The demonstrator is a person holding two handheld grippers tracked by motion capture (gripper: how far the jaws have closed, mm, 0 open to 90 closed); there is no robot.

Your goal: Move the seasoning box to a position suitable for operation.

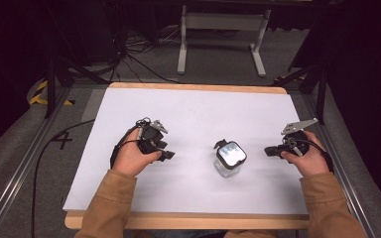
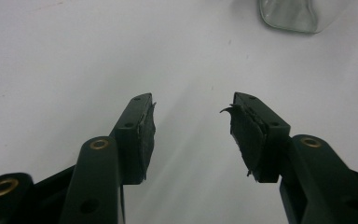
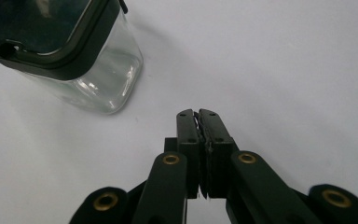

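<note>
The lidded glass jar (image 1: 229, 158) is seen mid-table between the left gripper (image 1: 167, 155), jaws apart and empty, at its 9 o'clock, and the right gripper (image 1: 268, 151), jaws closed on nothing, at 3 o'clock; judged rigid, slippery, breakable, best clamped across its flat walls under the black lid (image 3: 42, 32).

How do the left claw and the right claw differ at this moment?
The left claw stands open, with bare table between its jaws; the right claw is shut, pads pressed together. The glass jar lies nearer the right claw than the left claw. Both are black, empty and apart from the jar.
</note>
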